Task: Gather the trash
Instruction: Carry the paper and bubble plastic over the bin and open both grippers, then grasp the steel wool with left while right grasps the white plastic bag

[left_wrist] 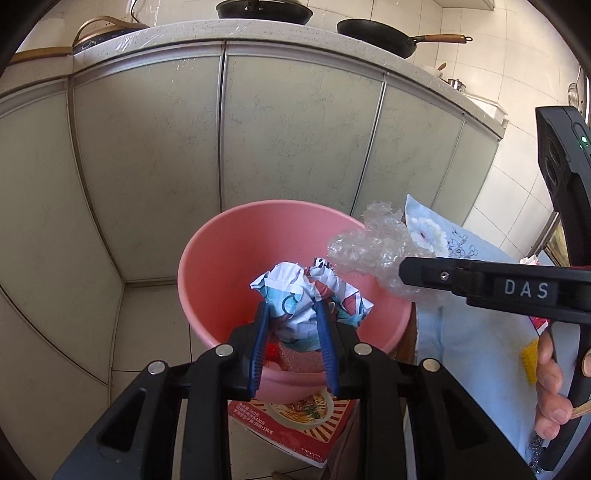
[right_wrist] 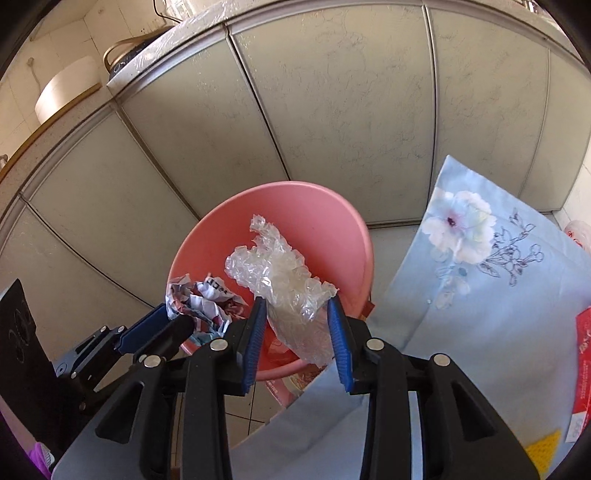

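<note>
A pink plastic bin (left_wrist: pixel 221 251) stands on the floor against the cabinets; it also shows in the right wrist view (right_wrist: pixel 325 206). My left gripper (left_wrist: pixel 291 308) is shut on a crumpled printed paper ball (left_wrist: pixel 291 291) and holds it over the bin's opening. My right gripper (right_wrist: pixel 297 304) is shut on a wad of clear bubble wrap (right_wrist: pixel 284 273), held above the bin's right rim; the wad also shows in the left wrist view (left_wrist: pixel 373 247). Red scraps lie deep in the bin (left_wrist: pixel 295 360).
Grey cabinet doors (left_wrist: pixel 288 133) rise behind the bin, with pans (left_wrist: pixel 373 35) on the counter. A table with a light blue flowered cloth (right_wrist: pixel 480 295) is right of the bin. A red noodle package (left_wrist: pixel 291 428) lies under the bin's near side.
</note>
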`<action>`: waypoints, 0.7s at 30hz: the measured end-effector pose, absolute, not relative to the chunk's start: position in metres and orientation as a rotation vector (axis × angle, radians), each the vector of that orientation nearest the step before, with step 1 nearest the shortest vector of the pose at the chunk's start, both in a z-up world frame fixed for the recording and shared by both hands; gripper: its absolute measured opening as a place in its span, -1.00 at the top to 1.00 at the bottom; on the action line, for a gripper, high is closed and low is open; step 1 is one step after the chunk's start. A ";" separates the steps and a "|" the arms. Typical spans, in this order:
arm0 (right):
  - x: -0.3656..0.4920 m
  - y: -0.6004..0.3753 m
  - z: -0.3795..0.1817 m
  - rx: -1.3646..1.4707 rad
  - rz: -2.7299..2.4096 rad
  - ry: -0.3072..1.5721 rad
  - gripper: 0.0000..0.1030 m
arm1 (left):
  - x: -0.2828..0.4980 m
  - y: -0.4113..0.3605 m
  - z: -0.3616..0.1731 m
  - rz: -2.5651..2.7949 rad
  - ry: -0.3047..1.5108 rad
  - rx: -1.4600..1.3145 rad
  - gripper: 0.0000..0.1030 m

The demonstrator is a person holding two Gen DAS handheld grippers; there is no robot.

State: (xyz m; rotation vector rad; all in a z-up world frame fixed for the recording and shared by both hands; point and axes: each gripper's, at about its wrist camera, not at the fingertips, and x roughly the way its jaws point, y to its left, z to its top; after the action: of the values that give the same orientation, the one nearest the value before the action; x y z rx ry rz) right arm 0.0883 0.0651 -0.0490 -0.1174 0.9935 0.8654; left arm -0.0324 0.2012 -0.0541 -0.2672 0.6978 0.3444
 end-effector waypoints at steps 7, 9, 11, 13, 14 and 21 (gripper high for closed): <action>0.092 0.065 -0.047 -0.089 0.885 0.992 0.17 | -0.034 0.202 -0.056 0.350 0.704 -0.281 0.45; 0.092 0.063 -0.044 -0.089 0.894 0.984 0.16 | -0.035 0.200 -0.054 0.350 0.698 -0.278 0.45; 0.089 0.059 -0.040 -0.086 0.901 0.973 0.16 | -0.038 0.197 -0.049 0.343 0.688 -0.282 0.45; 0.086 0.053 -0.034 -0.092 0.904 0.952 0.16 | -0.041 0.194 -0.043 0.327 0.673 -0.285 0.45; 0.083 0.049 -0.029 -0.096 0.904 0.936 0.16 | -0.043 0.192 -0.040 0.319 0.668 -0.285 0.45; 0.060 -0.006 0.006 -0.084 0.865 0.824 0.16 | -0.058 0.169 -0.013 0.217 0.619 -0.287 0.43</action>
State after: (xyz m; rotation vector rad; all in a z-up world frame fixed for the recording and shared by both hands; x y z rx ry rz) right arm 0.0595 -0.0063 0.0056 -0.0844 0.8237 0.8647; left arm -0.0576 0.1687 -0.0128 -0.2875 0.6189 0.2173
